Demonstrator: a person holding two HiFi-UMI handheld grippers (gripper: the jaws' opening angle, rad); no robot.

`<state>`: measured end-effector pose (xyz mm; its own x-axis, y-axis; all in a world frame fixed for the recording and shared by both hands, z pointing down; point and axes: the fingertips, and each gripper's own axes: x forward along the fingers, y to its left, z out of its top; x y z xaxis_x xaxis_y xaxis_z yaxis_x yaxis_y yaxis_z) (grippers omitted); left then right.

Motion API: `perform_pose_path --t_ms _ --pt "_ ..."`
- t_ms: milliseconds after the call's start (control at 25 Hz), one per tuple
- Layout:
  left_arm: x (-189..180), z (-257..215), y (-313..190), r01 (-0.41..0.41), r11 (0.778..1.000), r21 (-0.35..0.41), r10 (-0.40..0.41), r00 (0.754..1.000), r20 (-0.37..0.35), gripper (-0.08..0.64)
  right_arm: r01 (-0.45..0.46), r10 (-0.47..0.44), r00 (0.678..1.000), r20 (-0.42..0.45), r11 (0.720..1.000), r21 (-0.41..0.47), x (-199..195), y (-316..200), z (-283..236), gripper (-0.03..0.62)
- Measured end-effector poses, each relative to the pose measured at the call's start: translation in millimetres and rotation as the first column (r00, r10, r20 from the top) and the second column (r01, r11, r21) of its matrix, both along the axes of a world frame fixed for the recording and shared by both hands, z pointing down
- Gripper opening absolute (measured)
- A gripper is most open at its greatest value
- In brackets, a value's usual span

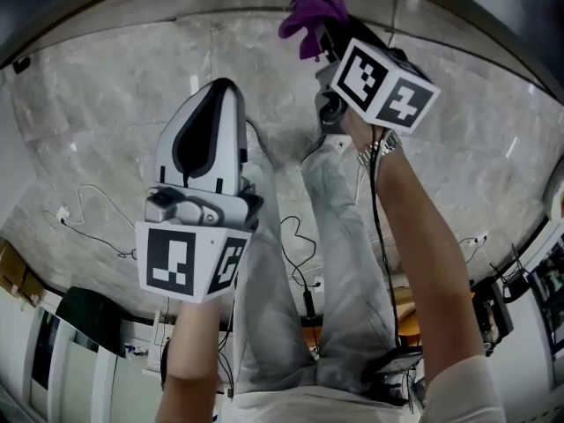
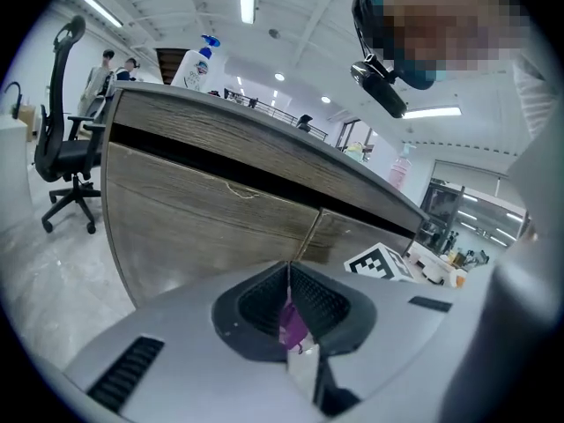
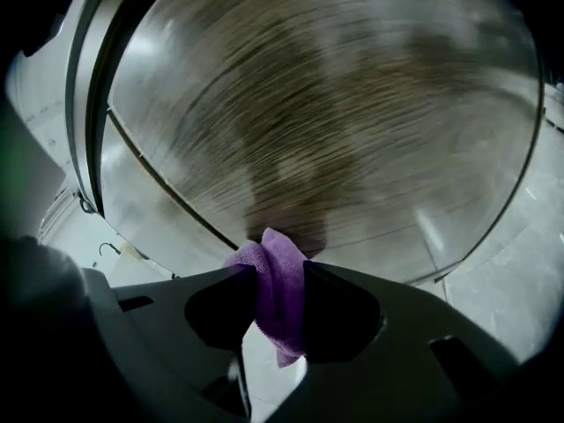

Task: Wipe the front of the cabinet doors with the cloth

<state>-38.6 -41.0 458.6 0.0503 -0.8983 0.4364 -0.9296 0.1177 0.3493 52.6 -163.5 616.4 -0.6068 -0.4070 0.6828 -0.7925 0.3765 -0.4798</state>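
Pinches cloth (image 1: 310, 18) in right gripper (image 3: 280, 280), door (image 3: 335, 113) straight ahead just beyond cloth tip, and holds left gripper (image 2: 289, 280), jaws pressed together, nearer and left.

Ahead of right tool (image 3: 280, 276): cabinet door front (image 3: 335, 104) blocks all passage, cloth (image 3: 275, 258) close up to it; bare floor (image 2: 44, 271) open before the doors; office chair (image 2: 62, 139) stands well off, beyond cabinet's end.

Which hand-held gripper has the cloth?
The right hand-held gripper: purple cloth bunched between its jaws, right by the wood cabinet door. The left hand-held gripper is shut, with only a tiny purple scrap in the seam.
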Motion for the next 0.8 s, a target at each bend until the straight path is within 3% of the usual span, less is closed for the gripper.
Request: perform_pose_path --t_ms 240,600,800 --pt "48.1 -5.9 -24.0 0.008 1.000 0.010 -0.008 1.000 0.003 0.017 0.009 -0.009 0.999 -0.031 1.000 -0.028 67.3 -17.3 8.0 0.135" --pt "173.4 -11.4 -94.5 -0.119 0.992 0.042 0.120 0.992 -0.043 0.017 0.032 -0.033 0.994 -0.104 0.999 -0.012 194.4 -59.2 11.3 0.135" --pt "186.8 -4.0 -101.2 -0.189 0.981 0.043 0.191 0.980 -0.050 0.017 -0.038 0.037 0.991 -0.127 0.999 -0.005 221.6 -68.6 17.6 0.135"
